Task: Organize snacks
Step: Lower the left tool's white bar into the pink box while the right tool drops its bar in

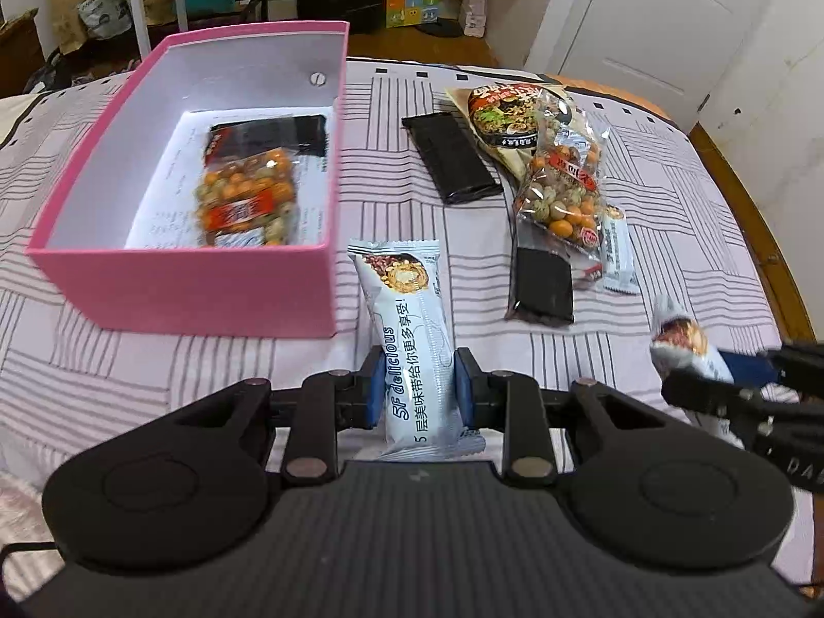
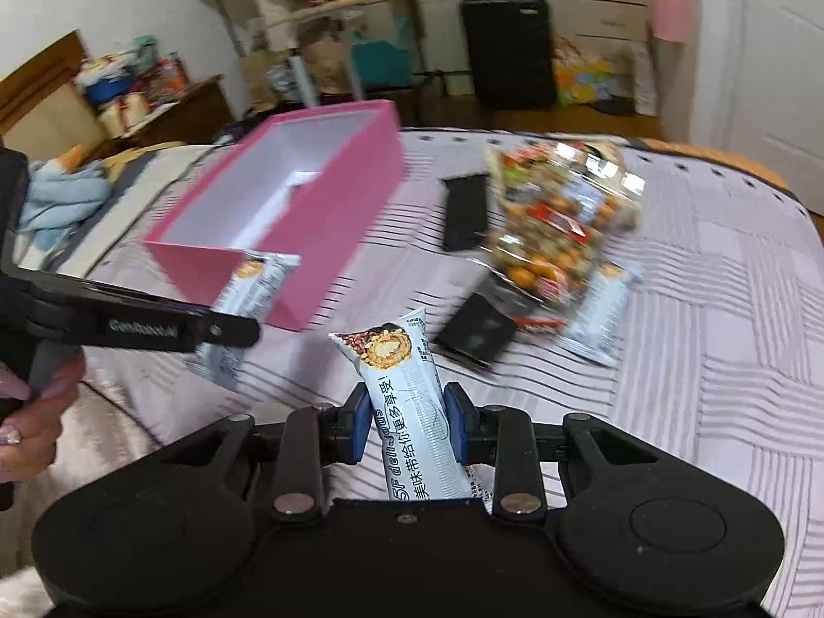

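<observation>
Wafer bars (image 1: pixel 414 340) (image 2: pixel 412 407), light and crushable in slippery foil, are pinched mid-length by left gripper (image 1: pixel 418 386) and right gripper (image 2: pixel 407 425), near the pink box (image 1: pixel 206 278).

My left wrist camera sits low behind its claw (image 1: pixel 417 394), facing straight over the striped bedspread (image 1: pixel 669 237). My right one looks leftward from alongside. Both share the open pink cardboard box (image 1: pixel 206 283) (image 2: pixel 355 206), close by.
</observation>
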The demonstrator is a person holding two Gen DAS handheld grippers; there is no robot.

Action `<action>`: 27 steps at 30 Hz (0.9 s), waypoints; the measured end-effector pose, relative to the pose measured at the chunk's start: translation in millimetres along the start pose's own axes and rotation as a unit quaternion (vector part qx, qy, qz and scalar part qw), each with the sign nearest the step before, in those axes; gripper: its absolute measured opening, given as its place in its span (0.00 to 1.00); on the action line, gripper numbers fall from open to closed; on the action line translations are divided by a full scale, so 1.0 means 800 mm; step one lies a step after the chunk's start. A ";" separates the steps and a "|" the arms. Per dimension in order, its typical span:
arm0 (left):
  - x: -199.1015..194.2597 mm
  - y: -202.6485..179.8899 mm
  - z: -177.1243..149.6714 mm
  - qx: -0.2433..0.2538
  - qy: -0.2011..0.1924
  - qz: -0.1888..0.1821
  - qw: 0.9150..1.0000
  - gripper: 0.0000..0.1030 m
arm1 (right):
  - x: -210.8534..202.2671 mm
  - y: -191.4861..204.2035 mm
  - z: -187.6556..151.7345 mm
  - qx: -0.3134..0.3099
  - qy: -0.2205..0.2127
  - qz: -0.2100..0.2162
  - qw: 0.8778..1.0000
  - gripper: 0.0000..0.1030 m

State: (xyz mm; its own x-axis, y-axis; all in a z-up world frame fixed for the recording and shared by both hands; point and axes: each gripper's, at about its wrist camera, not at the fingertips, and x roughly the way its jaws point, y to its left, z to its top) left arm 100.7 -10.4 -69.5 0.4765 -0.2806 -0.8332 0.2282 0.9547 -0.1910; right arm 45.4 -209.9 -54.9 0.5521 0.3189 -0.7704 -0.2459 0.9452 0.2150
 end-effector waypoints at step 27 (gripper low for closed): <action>-0.053 0.180 0.078 -0.075 -0.105 0.031 0.991 0.26 | 0.163 0.161 0.170 -0.073 -0.032 0.087 0.993 0.34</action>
State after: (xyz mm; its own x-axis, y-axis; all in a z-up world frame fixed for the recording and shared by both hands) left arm 166.6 133.0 -29.6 0.6558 -0.2206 -0.7220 0.0720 0.9703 -0.2311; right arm 194.2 -36.6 -46.2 0.5391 0.4855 -0.6882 -0.4535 0.8559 0.2486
